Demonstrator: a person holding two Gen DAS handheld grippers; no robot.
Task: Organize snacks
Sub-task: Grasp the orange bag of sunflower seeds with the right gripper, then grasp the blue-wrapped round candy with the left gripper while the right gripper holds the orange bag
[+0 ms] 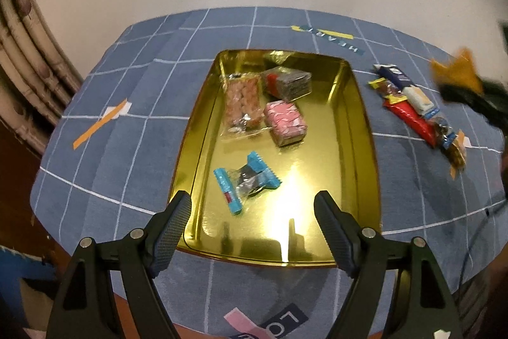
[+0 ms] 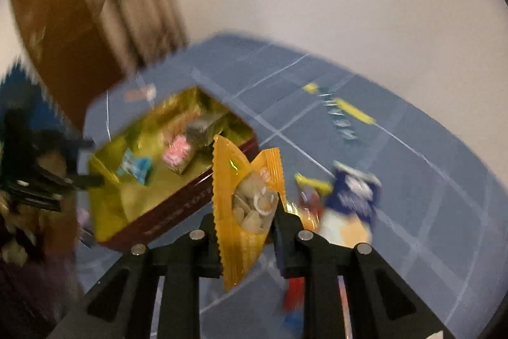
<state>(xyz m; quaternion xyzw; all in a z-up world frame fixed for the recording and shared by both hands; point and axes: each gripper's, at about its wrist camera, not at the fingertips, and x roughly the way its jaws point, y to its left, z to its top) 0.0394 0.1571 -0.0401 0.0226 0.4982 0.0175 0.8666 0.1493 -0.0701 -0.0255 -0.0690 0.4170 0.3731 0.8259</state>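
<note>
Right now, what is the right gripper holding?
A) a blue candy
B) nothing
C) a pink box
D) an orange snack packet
D: in the right wrist view the right gripper is shut on the orange packet, raised beside the gold tray, while the blue candy and pink box lie in that tray.

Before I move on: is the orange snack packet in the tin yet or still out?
Out. The right gripper is shut on the orange snack packet, held in the air beside the gold tin, not inside.
</note>
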